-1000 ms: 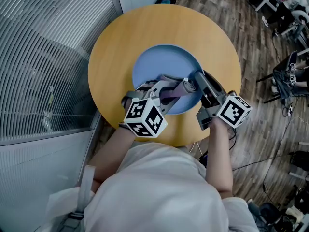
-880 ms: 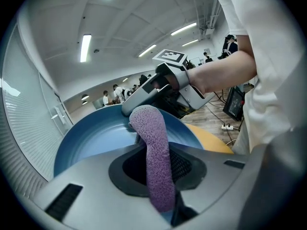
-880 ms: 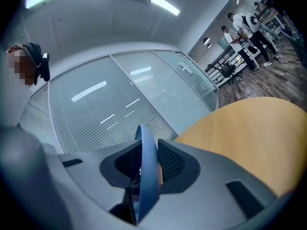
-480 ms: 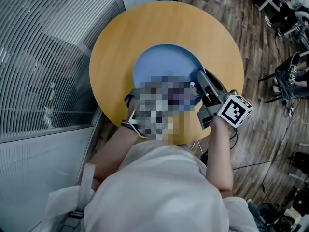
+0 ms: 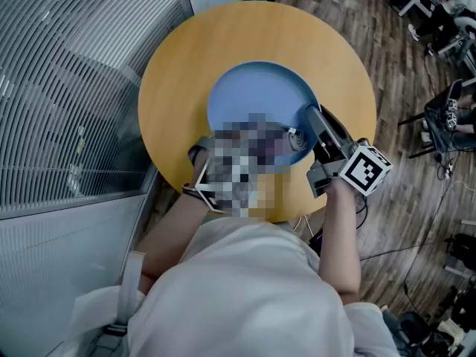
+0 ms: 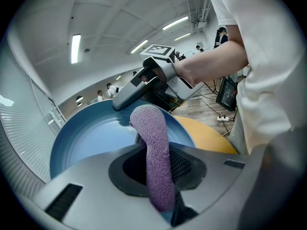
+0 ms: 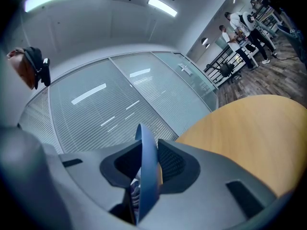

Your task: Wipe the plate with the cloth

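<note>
Left gripper view suggests the wiping is under way but unfinished: the left hand-held gripper (image 6: 158,171) clenches a fuzzy purple cloth (image 6: 154,143) at the round blue plate (image 6: 86,138), whose rim the right hand-held gripper (image 7: 144,172) clamps.

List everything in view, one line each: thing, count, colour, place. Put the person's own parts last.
table: one, round, yellow wood, centre of the head view.
plate: one, blue, at the table's middle.
cloth: one, purple, over the plate.
glass wall: one, grey with blinds, left of the table.
floor: one, dark wood planks, right of the table.
people: a few, white tops, far background.
left gripper: one, grey, shut on the cloth.
right gripper: one, grey, shut on the plate's rim.
marker cube: one showing, black and white, on the right gripper.
shirt: one, white, bottom of the head view.
</note>
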Demonstrator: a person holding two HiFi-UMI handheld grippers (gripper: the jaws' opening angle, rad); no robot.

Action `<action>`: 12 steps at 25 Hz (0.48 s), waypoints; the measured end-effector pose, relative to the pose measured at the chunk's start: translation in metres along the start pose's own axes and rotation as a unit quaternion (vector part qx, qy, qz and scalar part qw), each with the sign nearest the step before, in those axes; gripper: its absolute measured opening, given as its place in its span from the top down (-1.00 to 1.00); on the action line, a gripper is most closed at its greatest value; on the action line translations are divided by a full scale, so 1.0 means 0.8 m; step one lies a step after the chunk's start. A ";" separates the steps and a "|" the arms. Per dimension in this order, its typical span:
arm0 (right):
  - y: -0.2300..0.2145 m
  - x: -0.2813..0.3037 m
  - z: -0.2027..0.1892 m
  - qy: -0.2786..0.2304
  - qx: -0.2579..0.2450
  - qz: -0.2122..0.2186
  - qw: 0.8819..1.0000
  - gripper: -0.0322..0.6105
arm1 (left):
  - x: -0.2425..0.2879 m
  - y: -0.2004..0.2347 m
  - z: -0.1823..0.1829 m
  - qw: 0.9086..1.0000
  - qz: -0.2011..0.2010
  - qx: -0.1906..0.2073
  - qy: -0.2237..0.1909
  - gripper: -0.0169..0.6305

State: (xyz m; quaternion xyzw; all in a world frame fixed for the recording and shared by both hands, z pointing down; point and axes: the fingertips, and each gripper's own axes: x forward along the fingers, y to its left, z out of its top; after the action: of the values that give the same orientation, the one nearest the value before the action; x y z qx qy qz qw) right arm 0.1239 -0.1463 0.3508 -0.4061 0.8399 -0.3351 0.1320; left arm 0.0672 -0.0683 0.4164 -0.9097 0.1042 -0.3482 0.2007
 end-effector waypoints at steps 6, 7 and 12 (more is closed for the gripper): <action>-0.003 -0.003 0.002 -0.006 0.000 -0.004 1.000 0.59 | -0.004 -0.001 -0.019 1.000 0.006 -0.007 0.010 0.71; -0.003 -0.003 0.003 -0.006 -0.001 -0.004 1.000 0.59 | -0.004 -0.001 -0.022 1.000 0.006 -0.009 0.012 0.71; -0.002 -0.004 0.005 -0.008 -0.002 -0.002 1.000 0.59 | -0.008 0.003 -0.032 1.000 0.013 -0.021 0.014 0.71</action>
State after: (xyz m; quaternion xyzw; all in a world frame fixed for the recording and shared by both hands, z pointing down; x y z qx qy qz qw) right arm 0.1288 -0.1462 0.3489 -0.4107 0.8386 -0.3304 0.1377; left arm 0.0448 -0.0760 0.4289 -0.9074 0.1257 -0.3559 0.1846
